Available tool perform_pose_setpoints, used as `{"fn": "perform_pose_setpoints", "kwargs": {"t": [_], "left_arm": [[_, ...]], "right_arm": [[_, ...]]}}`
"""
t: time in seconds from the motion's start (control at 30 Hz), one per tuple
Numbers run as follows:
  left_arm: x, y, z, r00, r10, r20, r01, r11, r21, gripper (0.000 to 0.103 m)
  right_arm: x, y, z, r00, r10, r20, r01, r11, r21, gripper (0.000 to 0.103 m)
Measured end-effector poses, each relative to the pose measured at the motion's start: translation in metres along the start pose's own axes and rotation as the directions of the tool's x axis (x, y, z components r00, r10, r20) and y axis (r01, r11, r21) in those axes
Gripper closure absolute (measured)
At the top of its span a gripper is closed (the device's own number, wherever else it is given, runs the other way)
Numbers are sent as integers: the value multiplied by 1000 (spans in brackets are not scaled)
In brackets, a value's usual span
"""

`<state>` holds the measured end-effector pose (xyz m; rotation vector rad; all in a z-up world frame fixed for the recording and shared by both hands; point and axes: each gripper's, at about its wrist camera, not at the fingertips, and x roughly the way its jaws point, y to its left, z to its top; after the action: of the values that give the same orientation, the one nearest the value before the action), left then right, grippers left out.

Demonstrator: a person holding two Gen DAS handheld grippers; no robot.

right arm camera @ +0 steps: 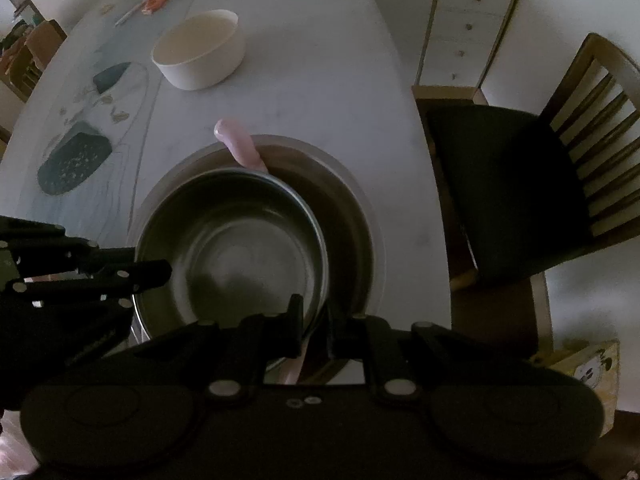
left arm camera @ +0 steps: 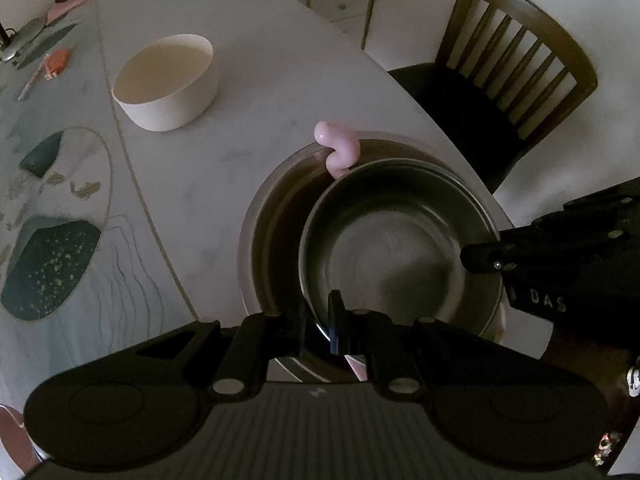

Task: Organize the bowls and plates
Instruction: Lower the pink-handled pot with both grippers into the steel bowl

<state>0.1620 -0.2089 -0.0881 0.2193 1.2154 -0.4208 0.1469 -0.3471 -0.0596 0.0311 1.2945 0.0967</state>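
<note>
A steel bowl (left arm camera: 396, 240) hangs just above a larger steel bowl (left arm camera: 272, 216) near the table's right edge. My left gripper (left arm camera: 320, 320) is shut on the smaller bowl's near rim. My right gripper (right arm camera: 314, 320) is shut on the same bowl's (right arm camera: 236, 240) opposite rim; it shows in the left wrist view (left arm camera: 480, 258) at the right. The larger bowl (right arm camera: 352, 216) lies under it. A pink curved handle (left arm camera: 338, 148) sticks up behind the bowls, also in the right wrist view (right arm camera: 240, 142). A cream round bowl (left arm camera: 168, 84) stands alone further back, also seen in the right wrist view (right arm camera: 200, 50).
The white marble table (left arm camera: 208, 168) has a patterned mat (left arm camera: 52, 208) on its left side. An orange item (left arm camera: 56, 62) and cutlery (left arm camera: 24, 38) lie at the far left. A dark wooden chair (left arm camera: 508, 80) stands to the right, a white drawer unit (right arm camera: 468, 20) behind.
</note>
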Motion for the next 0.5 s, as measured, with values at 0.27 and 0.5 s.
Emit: {"fn": "perform_pose_setpoints", "kwargs": {"t": [0.27,0.5], "left_arm": [[-2,10,1,999,-46,-1,46,999,-25,93],[-19,17,1,998,-59,34,60,998,-25,93]], "right_arm": [[-1,0,3,1000,7,-3,-7,1000,-5,85],[-15,1,8,1000,14,21,-13,999,-29,82]]}}
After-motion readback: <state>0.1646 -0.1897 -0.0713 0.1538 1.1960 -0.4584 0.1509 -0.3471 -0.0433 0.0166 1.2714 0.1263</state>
